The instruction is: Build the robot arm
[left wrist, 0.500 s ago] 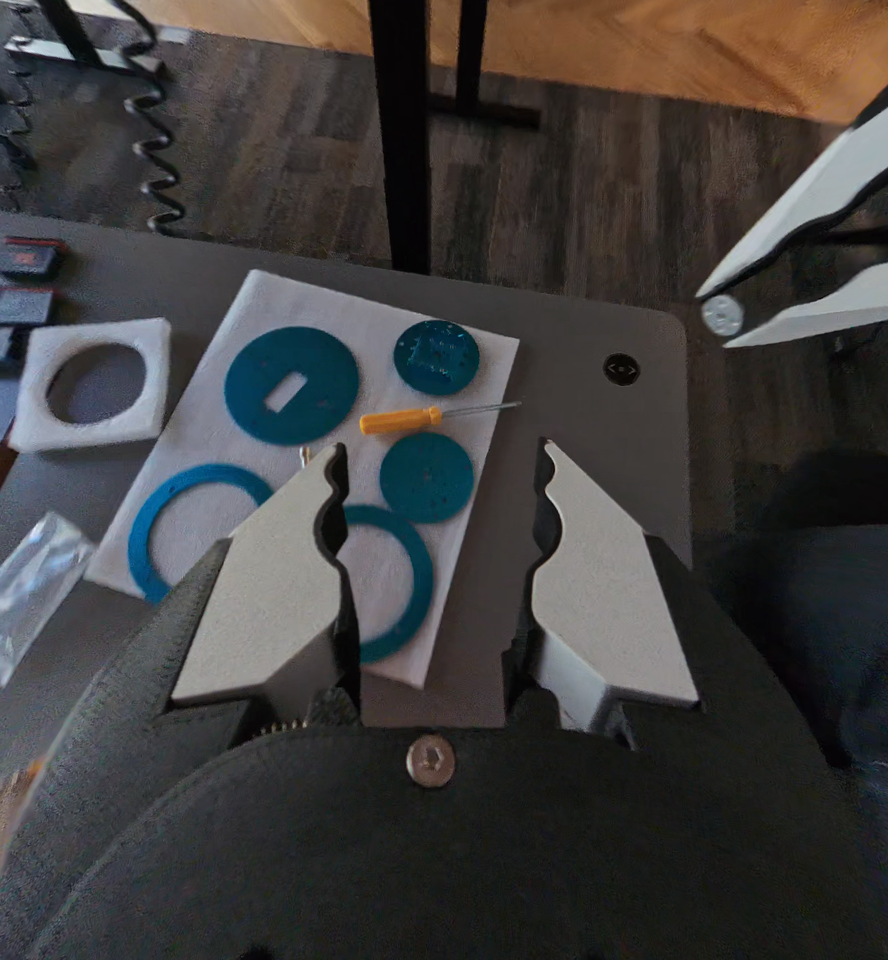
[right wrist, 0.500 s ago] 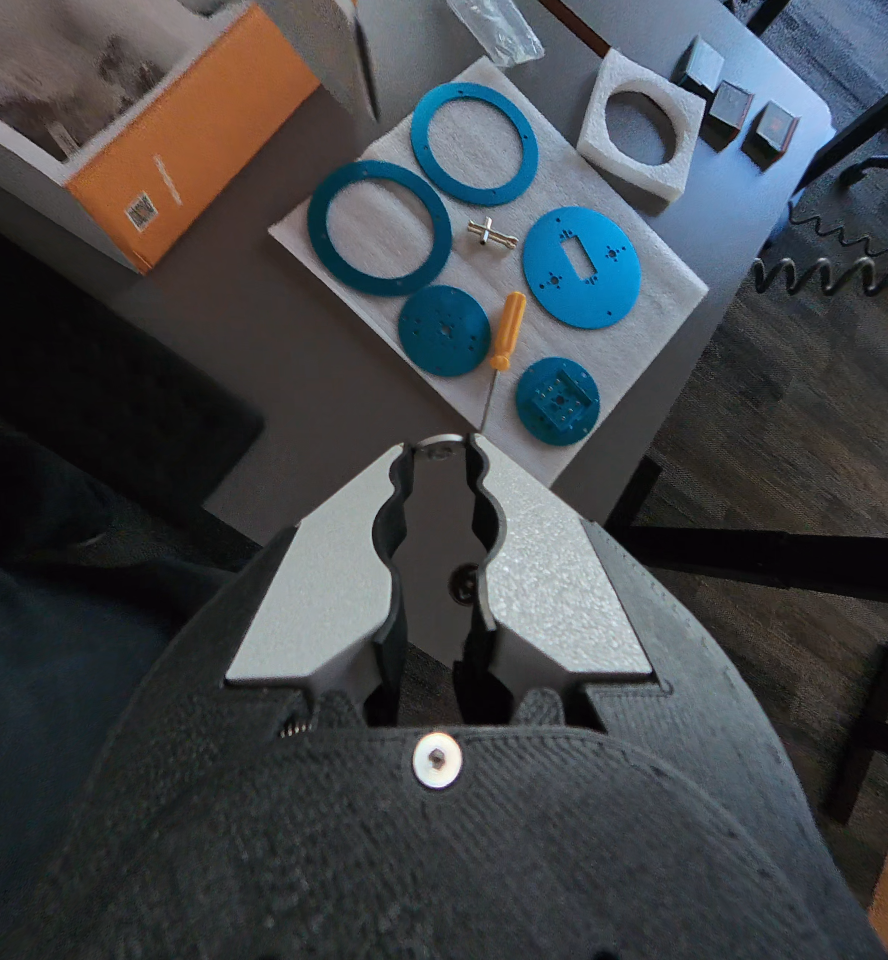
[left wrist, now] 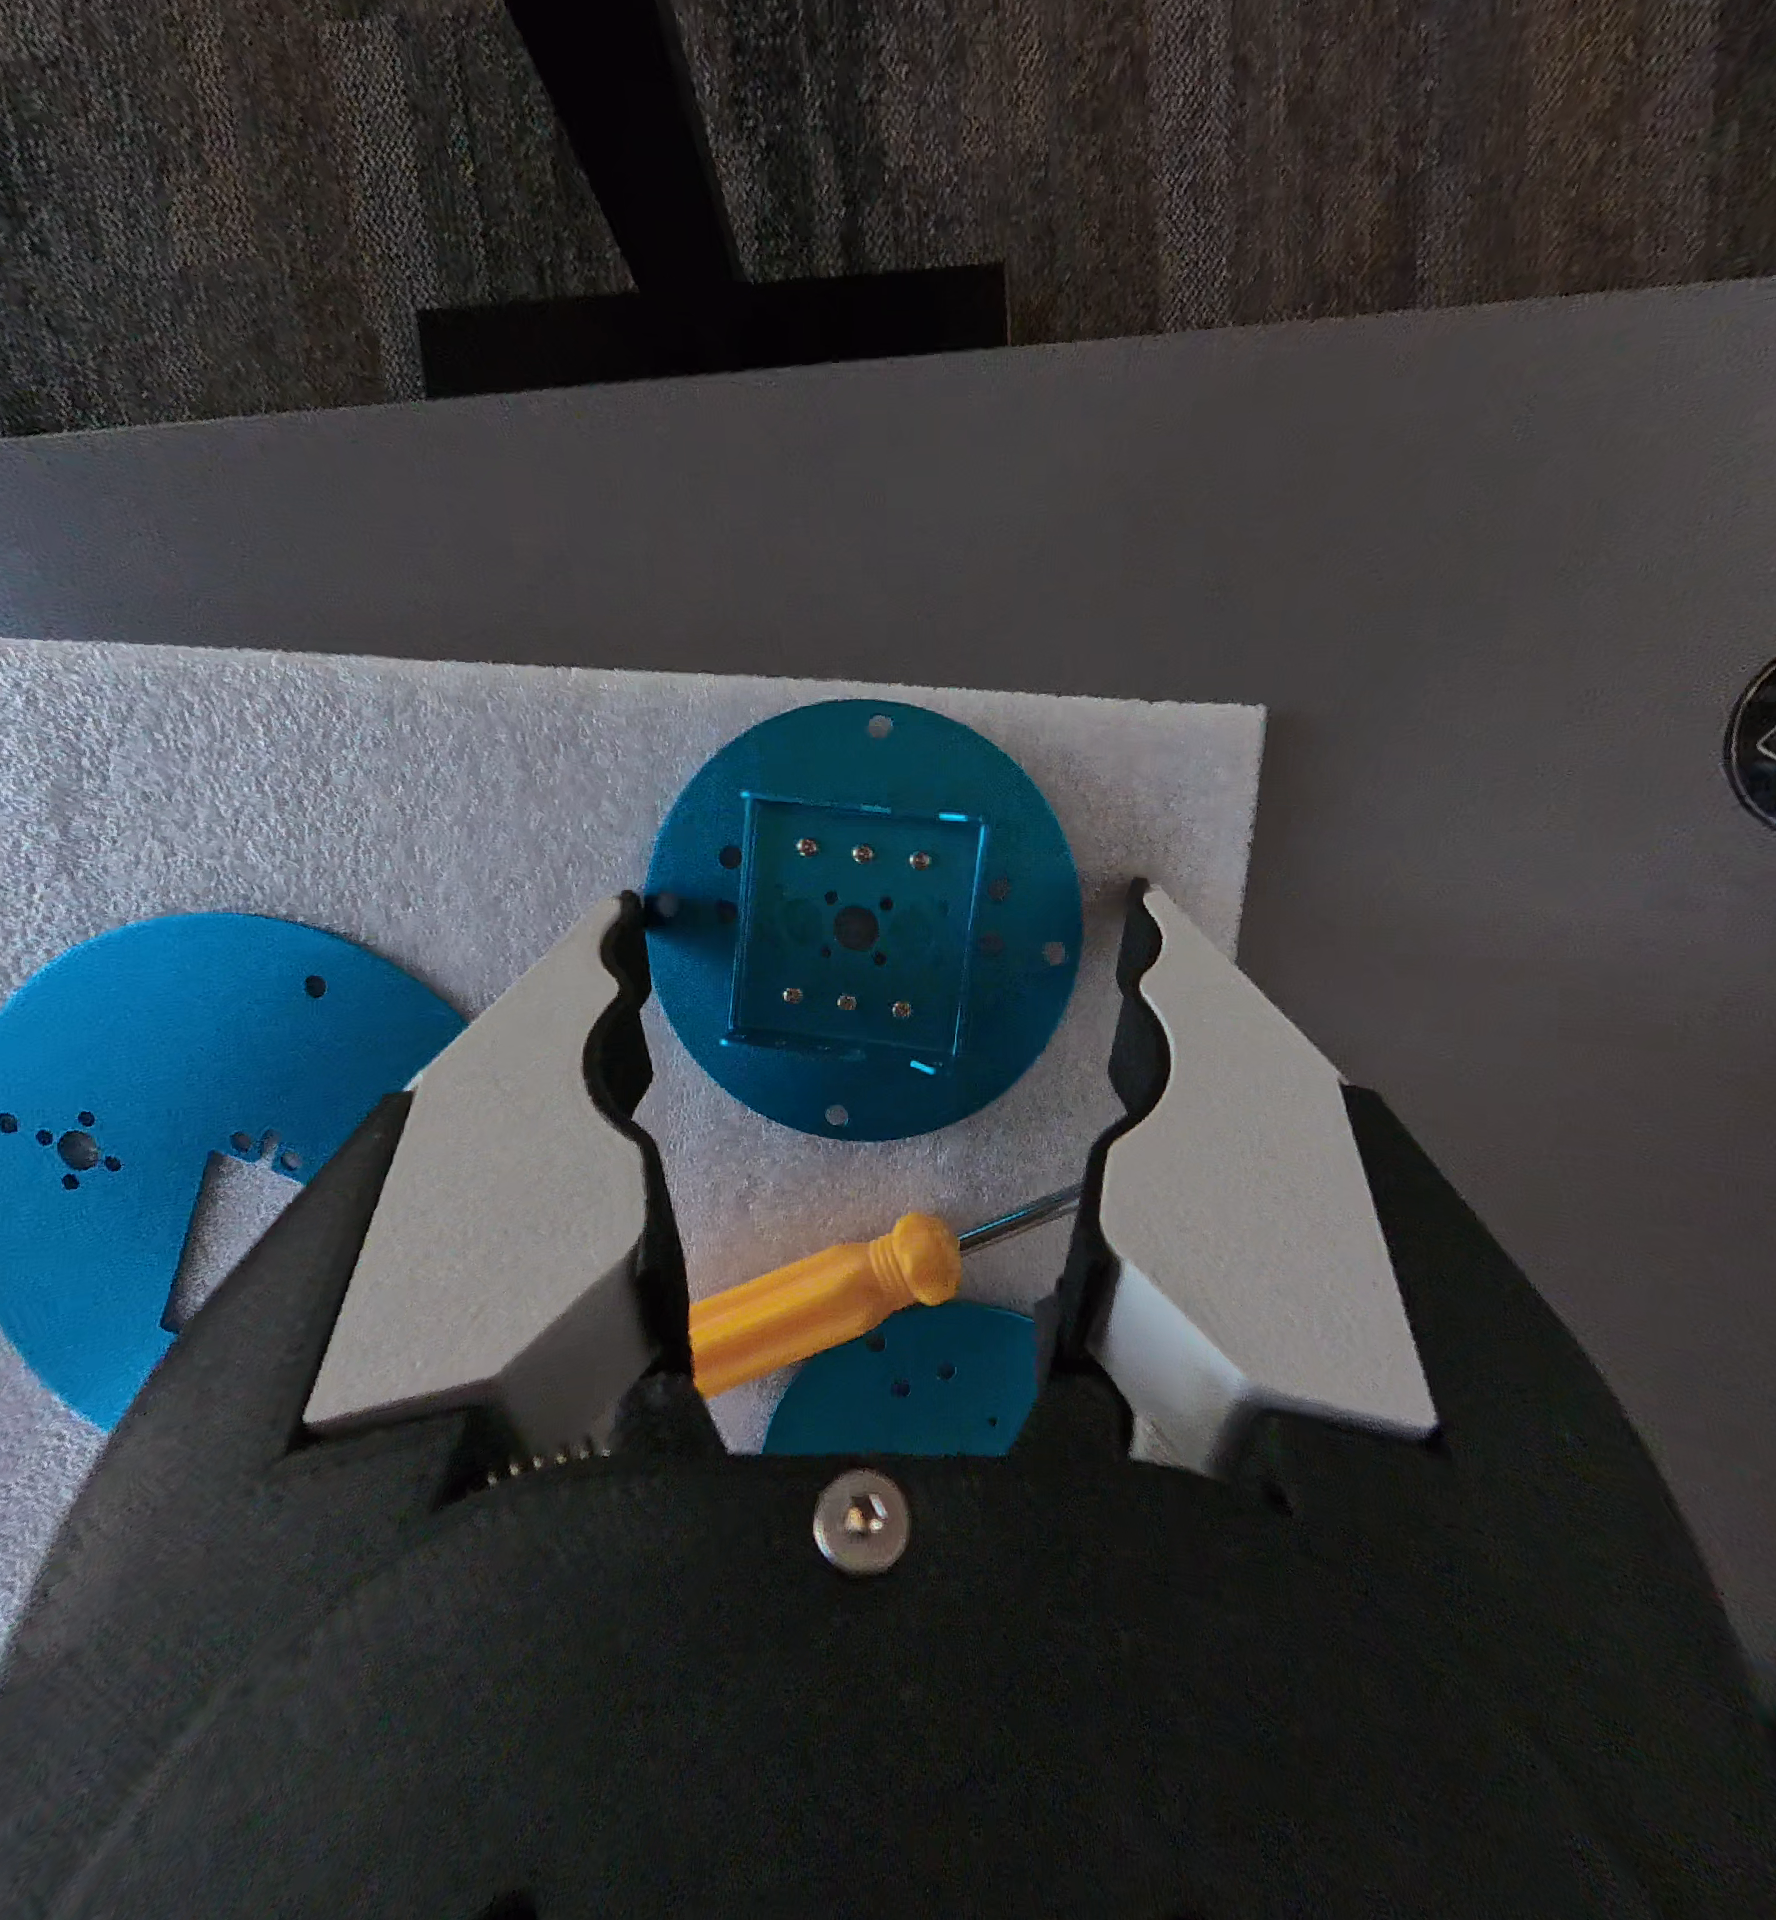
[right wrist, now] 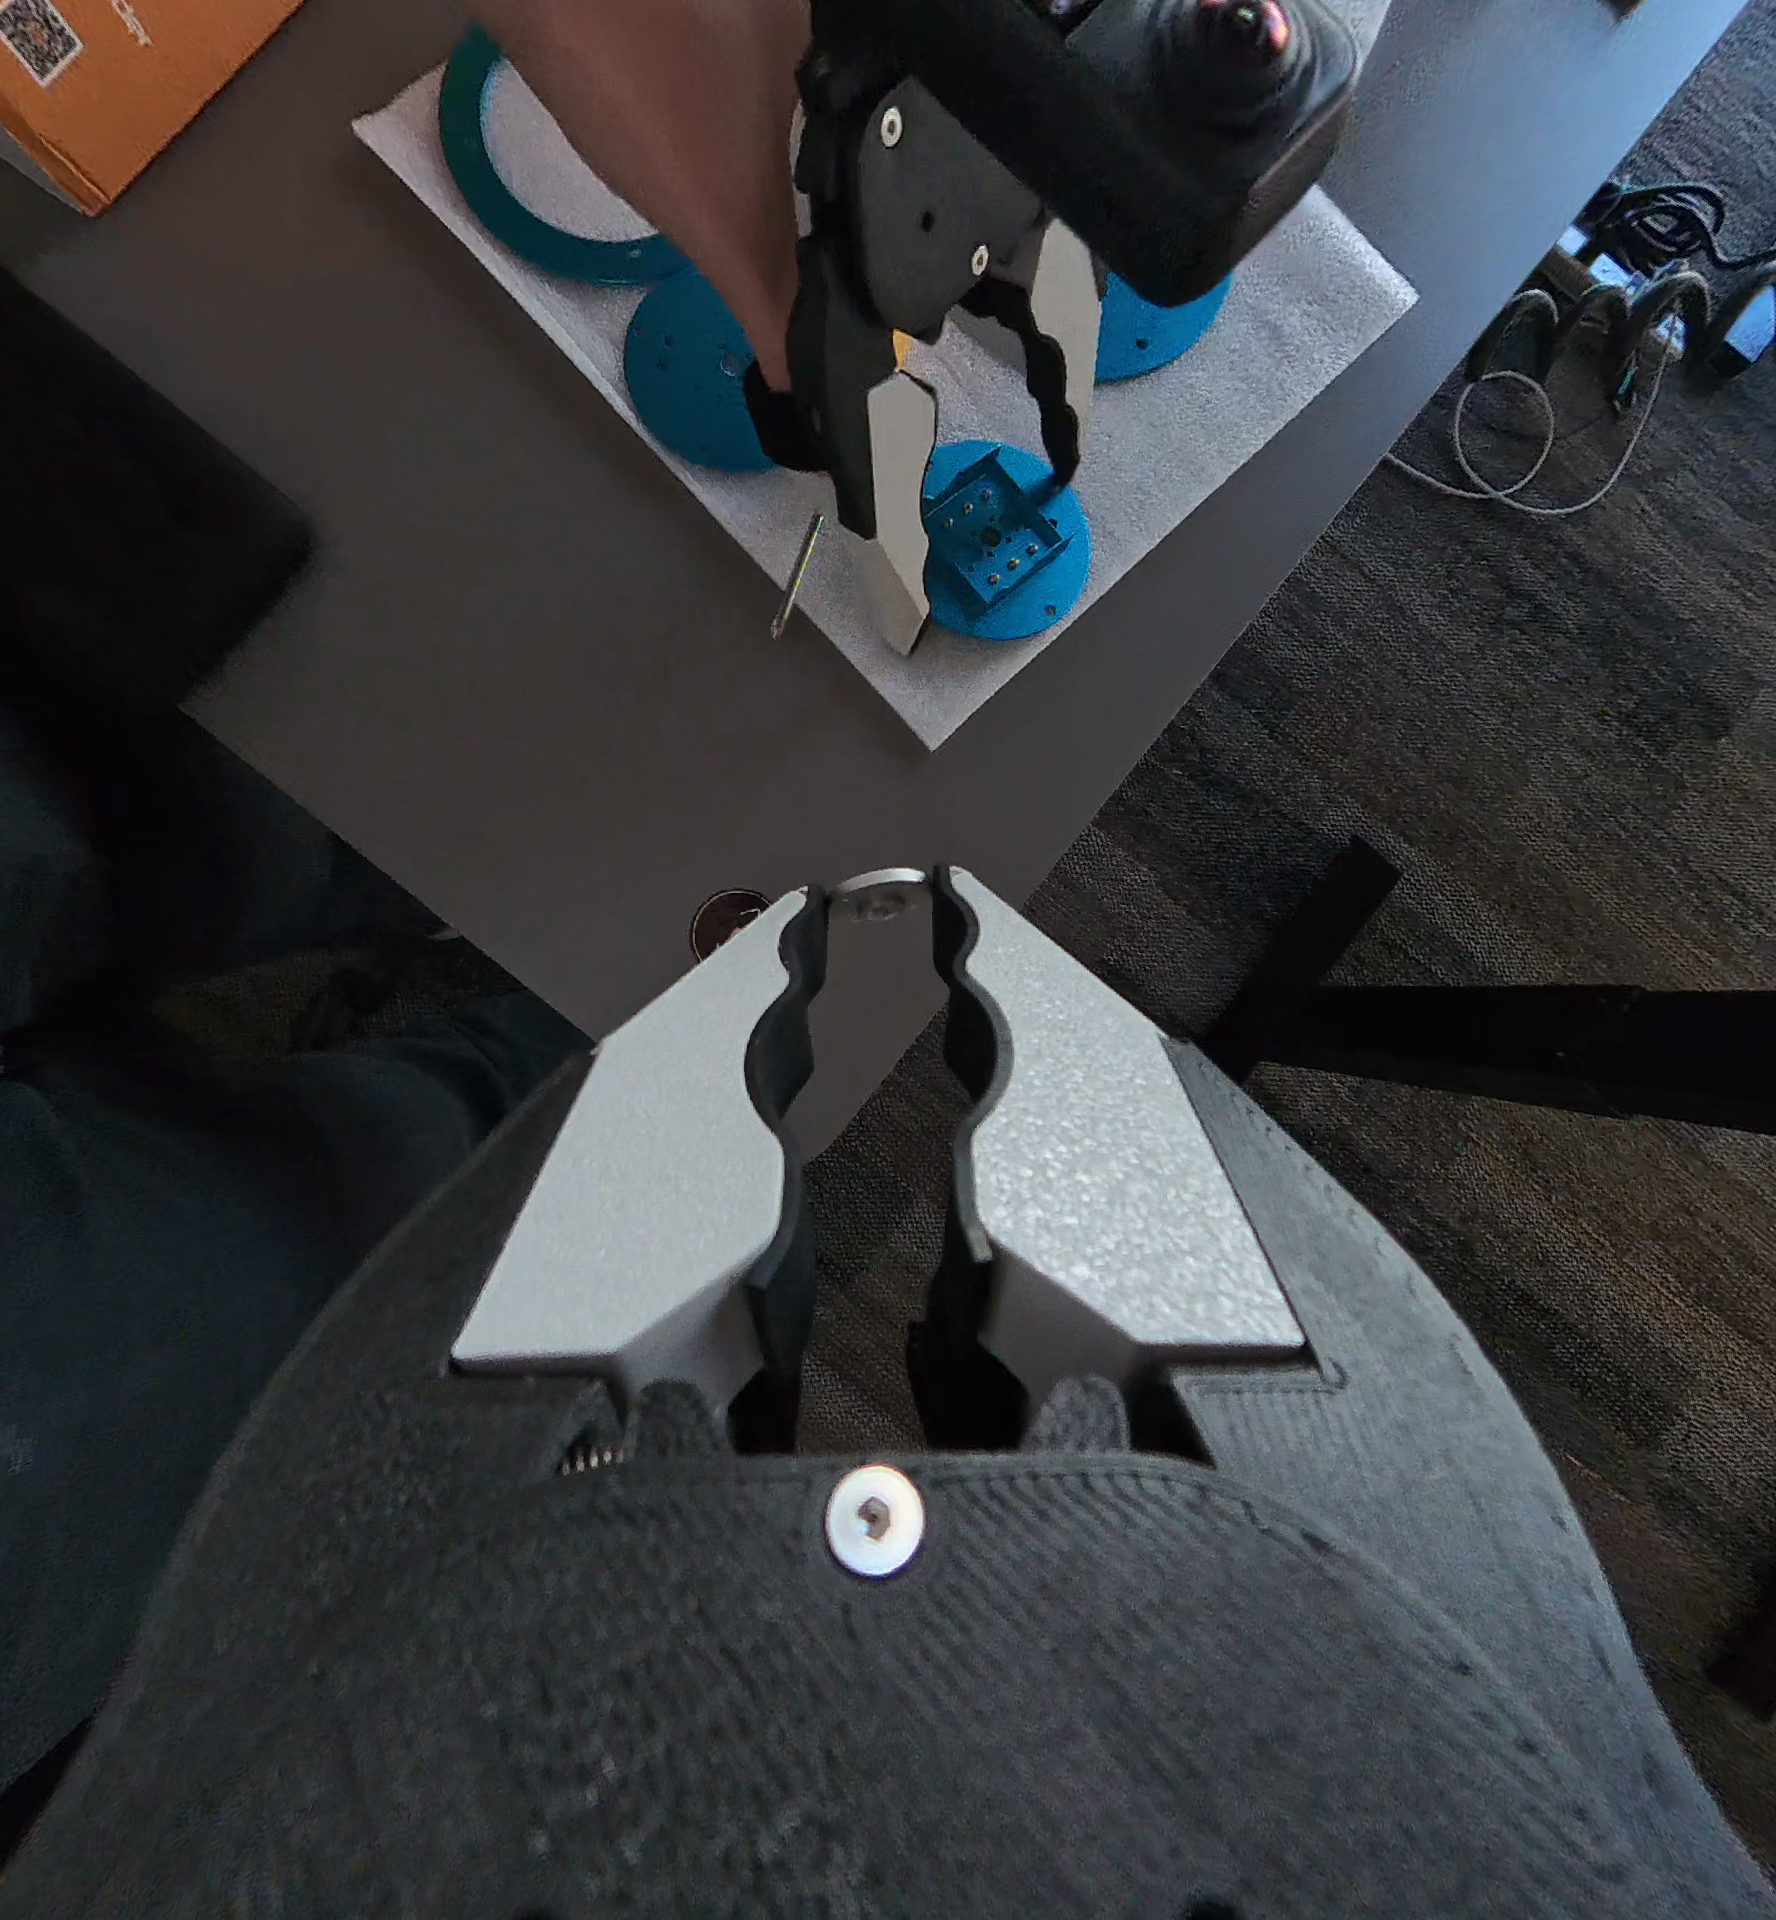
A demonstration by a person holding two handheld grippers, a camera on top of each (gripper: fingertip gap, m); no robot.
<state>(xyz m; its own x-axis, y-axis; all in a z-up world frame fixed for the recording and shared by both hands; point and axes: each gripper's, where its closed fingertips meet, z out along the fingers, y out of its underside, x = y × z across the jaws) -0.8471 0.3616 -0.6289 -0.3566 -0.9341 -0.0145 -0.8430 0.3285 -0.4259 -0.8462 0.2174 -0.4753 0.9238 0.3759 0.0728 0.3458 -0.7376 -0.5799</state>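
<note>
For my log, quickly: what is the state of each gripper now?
Left gripper: open, holding nothing, straddling the blue disc with square bracket.
Right gripper: shut on a small silver round part.
</note>
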